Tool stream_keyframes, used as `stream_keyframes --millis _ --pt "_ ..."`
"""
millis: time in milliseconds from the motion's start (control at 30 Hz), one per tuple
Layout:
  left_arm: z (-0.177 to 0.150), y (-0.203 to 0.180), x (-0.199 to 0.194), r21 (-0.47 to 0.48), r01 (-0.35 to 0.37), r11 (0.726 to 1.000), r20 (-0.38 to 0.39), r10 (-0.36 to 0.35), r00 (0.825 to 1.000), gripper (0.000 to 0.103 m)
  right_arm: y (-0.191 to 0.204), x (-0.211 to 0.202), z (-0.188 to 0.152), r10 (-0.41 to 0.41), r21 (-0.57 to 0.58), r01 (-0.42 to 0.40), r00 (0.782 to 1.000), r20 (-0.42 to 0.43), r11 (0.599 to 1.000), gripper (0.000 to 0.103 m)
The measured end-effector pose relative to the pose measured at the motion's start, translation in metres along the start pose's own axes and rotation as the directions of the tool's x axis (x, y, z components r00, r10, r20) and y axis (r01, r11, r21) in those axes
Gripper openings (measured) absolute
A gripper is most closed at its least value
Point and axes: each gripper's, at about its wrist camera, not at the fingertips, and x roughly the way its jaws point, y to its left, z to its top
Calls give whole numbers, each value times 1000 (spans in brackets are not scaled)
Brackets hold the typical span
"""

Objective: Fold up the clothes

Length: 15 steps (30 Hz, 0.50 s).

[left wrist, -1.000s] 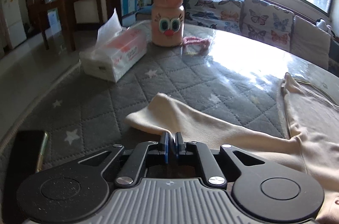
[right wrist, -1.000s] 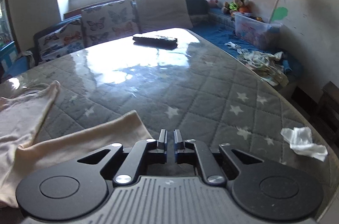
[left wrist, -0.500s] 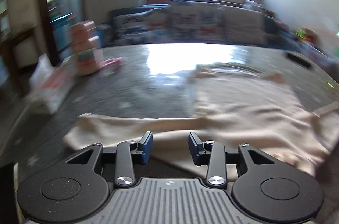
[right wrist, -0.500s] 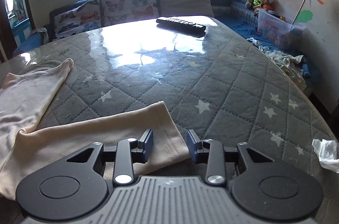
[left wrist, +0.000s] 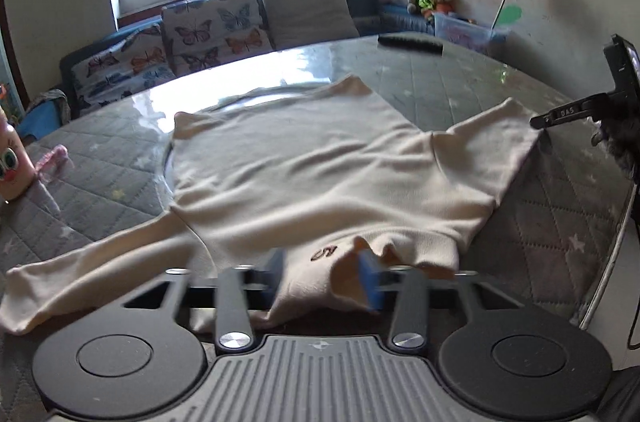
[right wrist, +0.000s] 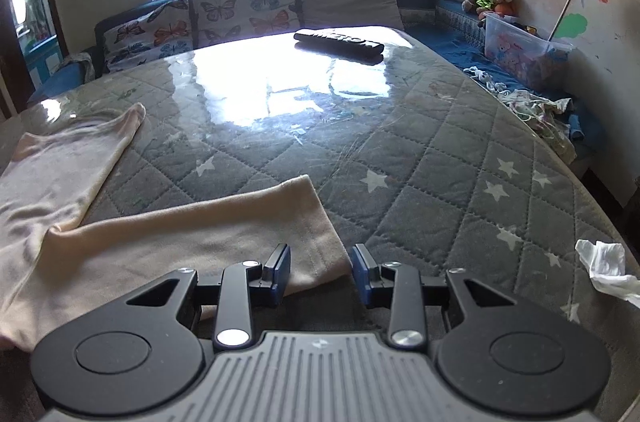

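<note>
Showing the whole cream sweater (left wrist: 304, 178), the left gripper (left wrist: 320, 272) straddles its collar, jaws spread; right gripper (right wrist: 320, 268) jaws spread over one sleeve (right wrist: 192, 242).

Cream long-sleeve top (left wrist: 304, 166) is spread flat on the quilted grey table, both sleeves stretched out sideways, collar at the near edge (small mark by it, unreadable), a bit rumpled.

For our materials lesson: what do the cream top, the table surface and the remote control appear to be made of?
Cream top: soft matte knit, probably cotton; it creases and drapes limply.
Table surface: grey quilted star fabric, apparently under a clear glossy sheet, since it mirrors the window.
Remote control: likely black hard plastic, rigid.
</note>
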Motion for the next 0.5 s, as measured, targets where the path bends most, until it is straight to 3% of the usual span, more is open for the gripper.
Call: stream_keyframes --millis 33,67,133,333,500 --pt "-1 0 2 2 -1 1000 -7 1 1000 22 0 0 0 1 -6 -1 1000 -1 1000 15" --pt "-2 -1 3 5 1 1000 -12 -1 1000 10 0 0 -1 2 -11 -2 1000 -2 1000 11" --pt "-3 -3 2 11 5 1000 -19 -5 1000 4 2 -1 2 -18 -31 19 1000 14 999 9" --pt "-7 -13 -14 35 70 997 -39 -69 997 2 0 -2 14 -65 -72 69 996 59 995 8" --pt "-13 -20 -11 45 103 994 -73 -100 992 3 -2 10 18 -85 -100 89 996 39 991 9"
